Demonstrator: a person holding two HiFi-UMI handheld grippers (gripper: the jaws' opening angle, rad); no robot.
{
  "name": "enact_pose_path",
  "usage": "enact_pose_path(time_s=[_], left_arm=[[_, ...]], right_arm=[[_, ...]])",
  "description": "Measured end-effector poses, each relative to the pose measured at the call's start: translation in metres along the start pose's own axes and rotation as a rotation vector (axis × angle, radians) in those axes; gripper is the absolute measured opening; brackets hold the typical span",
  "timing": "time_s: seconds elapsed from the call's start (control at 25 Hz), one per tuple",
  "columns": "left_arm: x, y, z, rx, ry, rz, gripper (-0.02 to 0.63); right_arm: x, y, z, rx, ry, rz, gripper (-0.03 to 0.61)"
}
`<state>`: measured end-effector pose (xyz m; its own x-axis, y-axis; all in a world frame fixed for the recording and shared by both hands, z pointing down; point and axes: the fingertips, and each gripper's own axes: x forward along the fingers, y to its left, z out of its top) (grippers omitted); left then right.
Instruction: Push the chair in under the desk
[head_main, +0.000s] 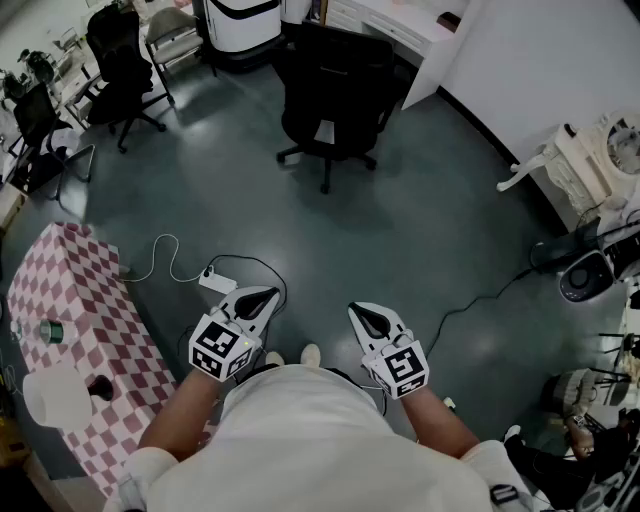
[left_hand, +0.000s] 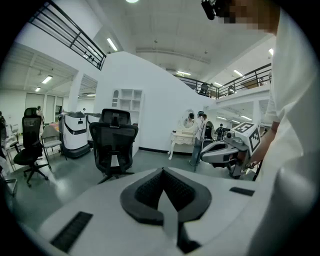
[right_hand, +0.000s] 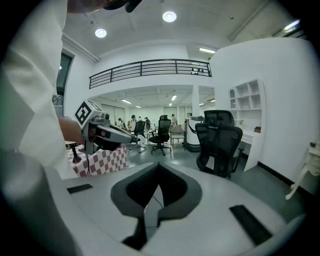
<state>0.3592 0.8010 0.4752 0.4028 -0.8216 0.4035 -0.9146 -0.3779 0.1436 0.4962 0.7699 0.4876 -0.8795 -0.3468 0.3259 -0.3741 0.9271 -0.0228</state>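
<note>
**Both grippers shut and empty, chair far ahead by the desk**

From the head view, I hold my left gripper (head_main: 262, 300) and my right gripper (head_main: 362, 316) low in front of me, side by side over the grey floor (head_main: 420, 230), each with its jaws pressed together on nothing. The black chair (head_main: 330, 95) stands well ahead of them, its back turned toward me, just in front of the white desk (head_main: 400, 30) and not tucked under it. A white power strip (head_main: 217, 281) with its cable lies on the floor just beyond my left gripper. A pink-and-white checkered table (head_main: 80, 320) sits to my left.

In the left gripper view, my jaws meet in a closed point with nothing between them. Beyond them the chair (left_hand: 114, 142) stands upright on its wheeled base, well apart from me. My right gripper (left_hand: 220, 152) shows at the right edge.

In the right gripper view, the jaws are likewise closed and empty. The chair (right_hand: 218, 142) stands right of centre, beside the desk (right_hand: 250, 137). My left gripper (right_hand: 107, 134) shows at the left, above the checkered table (right_hand: 102, 161).
</note>
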Motion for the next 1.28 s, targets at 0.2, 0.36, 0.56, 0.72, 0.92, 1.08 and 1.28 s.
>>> enact_pose_path(time_s=[0.2, 0.36, 0.56, 0.72, 0.92, 1.08, 1.28], left_arm=[[0.014, -0.002, 0.001, 0.011, -0.003, 0.034, -0.004], [0.012, 0.008, 0.003, 0.013, -0.001, 0.064, -0.004], [0.022, 0.028, 0.008, 0.023, 0.002, 0.064, -0.003], [0.044, 0.047, 0.013, 0.056, 0.004, 0.054, 0.013], [0.075, 0.093, 0.034, 0.074, -0.005, 0.033, 0.114], [0.091, 0.144, 0.059, 0.096, -0.015, 0.015, 0.123], [0.107, 0.204, 0.085, 0.121, -0.026, -0.007, 0.124]], right_arm=[[-0.001, -0.019, -0.007, 0.002, -0.016, 0.008, 0.003], [0.005, -0.024, -0.011, 0.013, -0.012, 0.021, 0.003], [0.024, -0.038, -0.011, -0.001, 0.012, 0.031, 0.003], [0.042, -0.055, -0.007, 0.001, 0.024, 0.042, 0.005], [0.080, -0.086, 0.007, -0.050, 0.052, 0.019, 0.060], [0.119, -0.110, 0.027, -0.092, 0.075, -0.014, 0.066], [0.166, -0.144, 0.057, -0.111, 0.082, -0.076, 0.066]])
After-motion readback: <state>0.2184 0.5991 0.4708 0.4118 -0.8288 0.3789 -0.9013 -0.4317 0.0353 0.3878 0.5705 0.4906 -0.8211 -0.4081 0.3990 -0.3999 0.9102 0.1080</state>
